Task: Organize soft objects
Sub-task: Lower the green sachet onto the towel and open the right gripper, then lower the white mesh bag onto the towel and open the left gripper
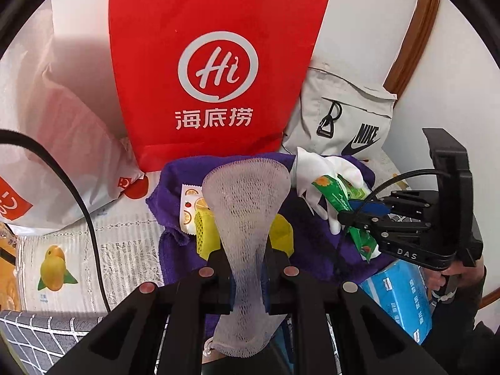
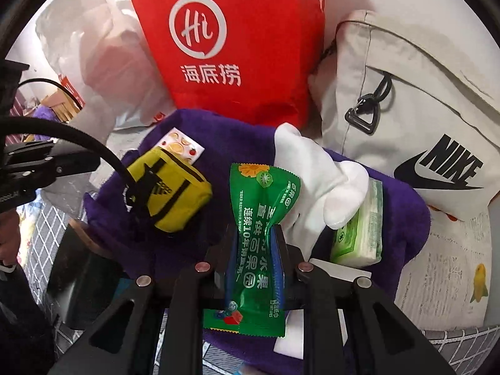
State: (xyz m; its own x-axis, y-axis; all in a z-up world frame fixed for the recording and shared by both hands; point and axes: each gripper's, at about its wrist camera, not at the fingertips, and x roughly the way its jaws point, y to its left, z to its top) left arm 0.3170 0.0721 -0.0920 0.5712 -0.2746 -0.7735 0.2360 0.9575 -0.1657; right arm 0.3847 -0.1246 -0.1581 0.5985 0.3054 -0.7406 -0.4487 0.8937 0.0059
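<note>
The left gripper (image 1: 247, 268) has its jaws clamped on a limp foam net sleeve (image 1: 247, 206); the right gripper (image 2: 254, 250) pinches a green wipes packet (image 2: 259, 228). Both hang over the purple towel (image 2: 218, 137) mid-worktop. Either could slip out. What the red bag (image 1: 215, 62) at the back edge holds is hidden.

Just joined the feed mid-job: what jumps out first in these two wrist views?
The big red bag with the white Hi logo stands at the back, between a white plastic bag and a grey Nike bag. In front, a purple towel carries a yellow pouch and a white glove. The left claw is shut on a white foam net sleeve; the right claw is shut on a green wipes packet.
</note>
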